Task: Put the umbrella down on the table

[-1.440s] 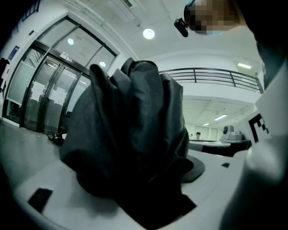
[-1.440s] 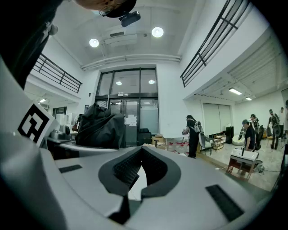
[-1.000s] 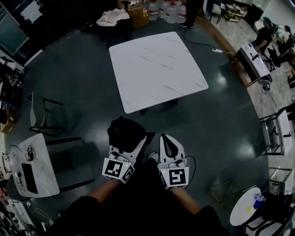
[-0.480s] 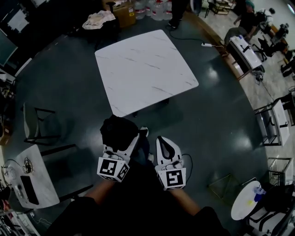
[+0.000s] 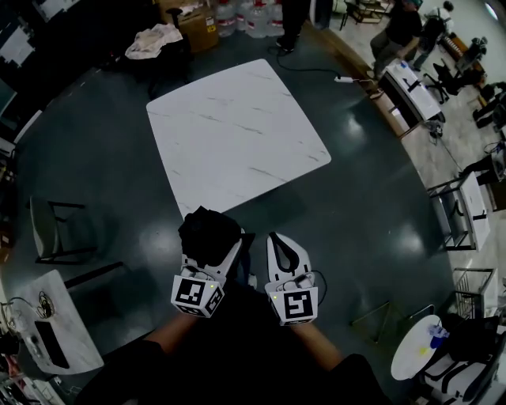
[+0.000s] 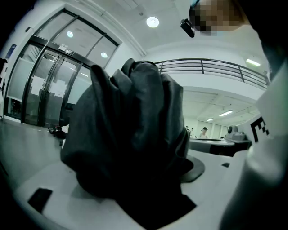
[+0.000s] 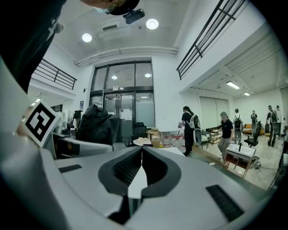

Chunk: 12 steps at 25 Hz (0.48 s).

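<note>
A folded black umbrella [image 5: 207, 232] is bunched between the jaws of my left gripper [image 5: 215, 247], held over the dark floor just short of the white marble table [image 5: 234, 132]. In the left gripper view the umbrella [image 6: 130, 139] fills the middle and hides the jaw tips. My right gripper [image 5: 282, 247] hangs beside the left one, its jaws closed together with nothing between them. In the right gripper view the right gripper [image 7: 141, 158] points at the far room, and the umbrella [image 7: 98, 123] shows at its left.
A dark chair [image 5: 57, 229] and a small white side table [image 5: 43, 332] stand at the left. Boxes [image 5: 194, 24] and water jugs [image 5: 247, 14] sit beyond the table. Desks and several people [image 7: 189, 128] are at the right. A round stool [image 5: 421, 356] is at lower right.
The view has shifted forward: the marble table now sits lower and nearer to both grippers. The left gripper still holds the umbrella; the right gripper stays beside it.
</note>
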{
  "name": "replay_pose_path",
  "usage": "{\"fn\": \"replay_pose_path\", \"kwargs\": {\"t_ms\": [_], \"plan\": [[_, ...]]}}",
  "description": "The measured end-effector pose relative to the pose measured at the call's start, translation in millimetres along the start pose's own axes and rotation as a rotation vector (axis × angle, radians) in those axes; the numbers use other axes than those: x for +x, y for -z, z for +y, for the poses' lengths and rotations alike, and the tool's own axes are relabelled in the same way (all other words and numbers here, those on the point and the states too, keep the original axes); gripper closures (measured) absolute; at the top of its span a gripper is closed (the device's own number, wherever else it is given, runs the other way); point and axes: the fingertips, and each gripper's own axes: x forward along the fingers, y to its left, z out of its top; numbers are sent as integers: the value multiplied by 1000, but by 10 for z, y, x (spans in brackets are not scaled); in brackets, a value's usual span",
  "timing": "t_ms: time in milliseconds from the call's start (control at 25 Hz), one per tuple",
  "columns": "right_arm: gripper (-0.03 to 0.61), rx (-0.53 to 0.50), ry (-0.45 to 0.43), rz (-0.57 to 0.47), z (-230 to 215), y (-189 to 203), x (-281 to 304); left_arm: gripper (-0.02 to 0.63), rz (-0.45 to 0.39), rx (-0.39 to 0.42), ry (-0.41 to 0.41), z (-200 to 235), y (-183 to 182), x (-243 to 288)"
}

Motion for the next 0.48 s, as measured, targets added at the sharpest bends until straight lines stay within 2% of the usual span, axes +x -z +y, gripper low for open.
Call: {"fn": "replay_pose_path", "kwargs": {"t_ms": [200,360,480], "plan": [[561,27,33,11,-285,-137,422,250,17,-19,21,171,-105,448],[561,20,69,64,-473,-168,791,250,28,-26,29,418,-176,770],[561,23,62,84,-521,-141,1109,250,43,-44,31,623,-192,990]]}}
